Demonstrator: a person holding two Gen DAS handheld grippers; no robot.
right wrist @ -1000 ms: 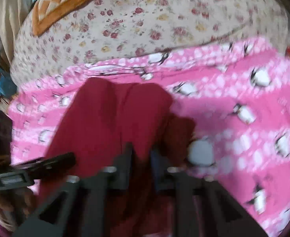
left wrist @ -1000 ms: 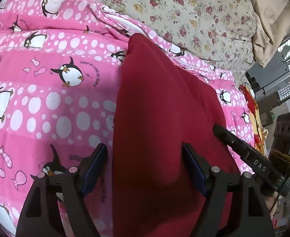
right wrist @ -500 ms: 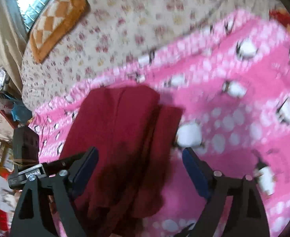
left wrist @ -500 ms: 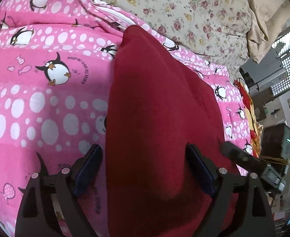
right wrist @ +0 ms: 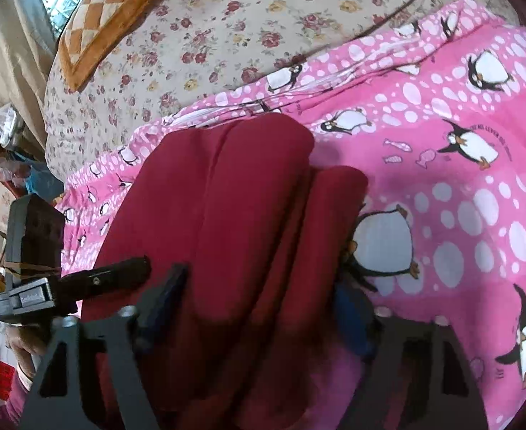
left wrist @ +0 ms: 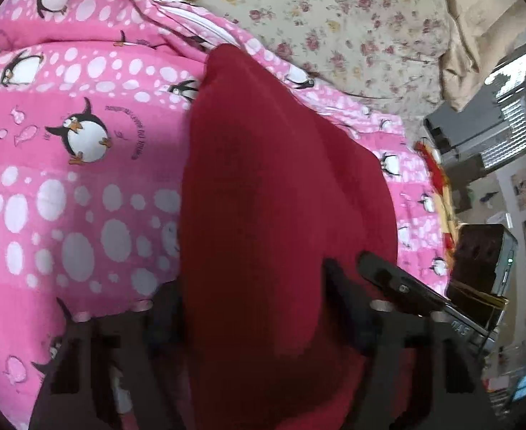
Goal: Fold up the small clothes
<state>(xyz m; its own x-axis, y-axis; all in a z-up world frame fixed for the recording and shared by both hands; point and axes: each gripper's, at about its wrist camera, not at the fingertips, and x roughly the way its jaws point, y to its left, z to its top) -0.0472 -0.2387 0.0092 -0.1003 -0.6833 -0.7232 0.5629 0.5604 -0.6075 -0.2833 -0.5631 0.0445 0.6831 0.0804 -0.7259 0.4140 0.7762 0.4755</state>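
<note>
The folded dark-red knit garment lies on the pink penguin-print quilt. Both the left gripper and right gripper straddle its near end, jaws closing; pinch every layer evenly before lifting.

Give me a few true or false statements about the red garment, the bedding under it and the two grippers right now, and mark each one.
1. The red garment lies on a pink penguin blanket. True.
2. The garment is spread out in a single flat layer. False: it is folded into a long strip of several layers.
3. The right gripper has the garment between its fingers, which are closing. True.
4. The left gripper is over the floral sheet. False: it straddles the garment's near end.
</note>
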